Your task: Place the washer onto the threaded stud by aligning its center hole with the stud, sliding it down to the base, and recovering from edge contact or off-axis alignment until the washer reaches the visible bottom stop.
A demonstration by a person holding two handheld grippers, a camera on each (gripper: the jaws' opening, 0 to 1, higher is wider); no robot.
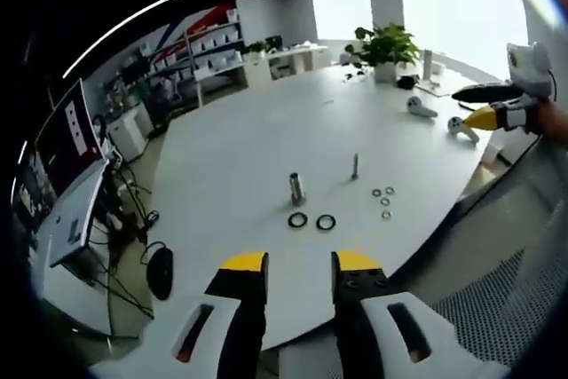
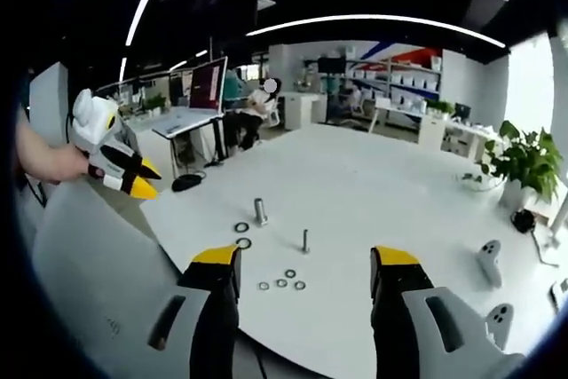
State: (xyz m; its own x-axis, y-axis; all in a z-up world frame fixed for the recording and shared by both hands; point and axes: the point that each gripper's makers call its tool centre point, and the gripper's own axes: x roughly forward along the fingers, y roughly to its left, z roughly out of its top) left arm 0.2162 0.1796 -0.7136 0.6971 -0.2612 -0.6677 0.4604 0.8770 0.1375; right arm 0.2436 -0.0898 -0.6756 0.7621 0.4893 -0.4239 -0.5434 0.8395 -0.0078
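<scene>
Left gripper view: left gripper (image 1: 300,262) spread, empty; right gripper (image 2: 304,257) likewise; washers (image 1: 382,201) loose on tabletop (image 1: 240,144), four o'clock of bare stud (image 1: 355,166); task unstarted.

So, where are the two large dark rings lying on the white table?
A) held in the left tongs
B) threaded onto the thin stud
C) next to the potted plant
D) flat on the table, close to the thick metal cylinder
D: the two large dark rings lie flat on the table just in front of the thick metal cylinder, apart from the thin stud.
</scene>
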